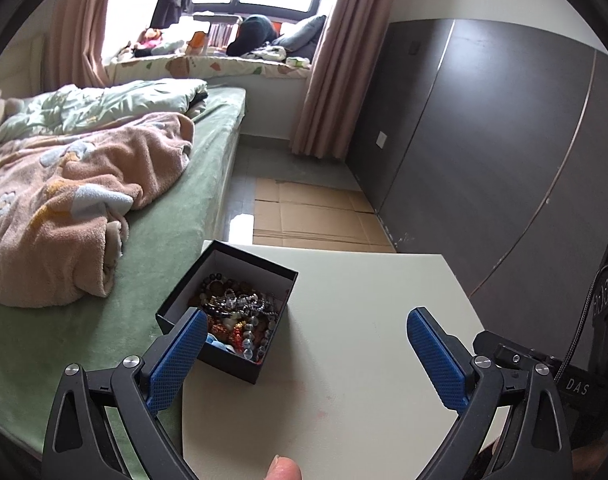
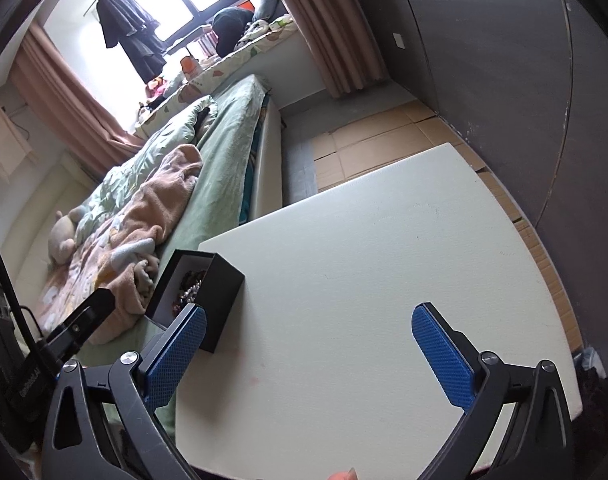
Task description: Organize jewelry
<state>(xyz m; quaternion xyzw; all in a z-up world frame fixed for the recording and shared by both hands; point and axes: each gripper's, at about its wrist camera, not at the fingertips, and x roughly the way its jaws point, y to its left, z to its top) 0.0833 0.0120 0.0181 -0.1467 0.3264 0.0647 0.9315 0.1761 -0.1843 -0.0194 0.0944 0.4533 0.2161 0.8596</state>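
A black open box [image 1: 259, 270] sits on the left part of the white table [image 1: 364, 320]. It holds a tangle of bead bracelets and necklaces [image 1: 239, 312]. My left gripper [image 1: 308, 324] is open and empty, its left finger just in front of the box's near corner. In the right wrist view the same box [image 2: 219, 292] stands at the table's left edge, with jewelry [image 2: 189, 286] partly visible inside. My right gripper [image 2: 310, 320] is open and empty above the bare table [image 2: 384, 260], to the right of the box.
A bed [image 1: 163, 232] with a green sheet and a pink blanket [image 1: 63, 208] lies left of the table. Flattened cardboard [image 1: 312, 212] covers the floor beyond. A dark wardrobe [image 1: 504, 140] stands at the right. The other gripper's body [image 1: 544, 364] shows at the right edge.
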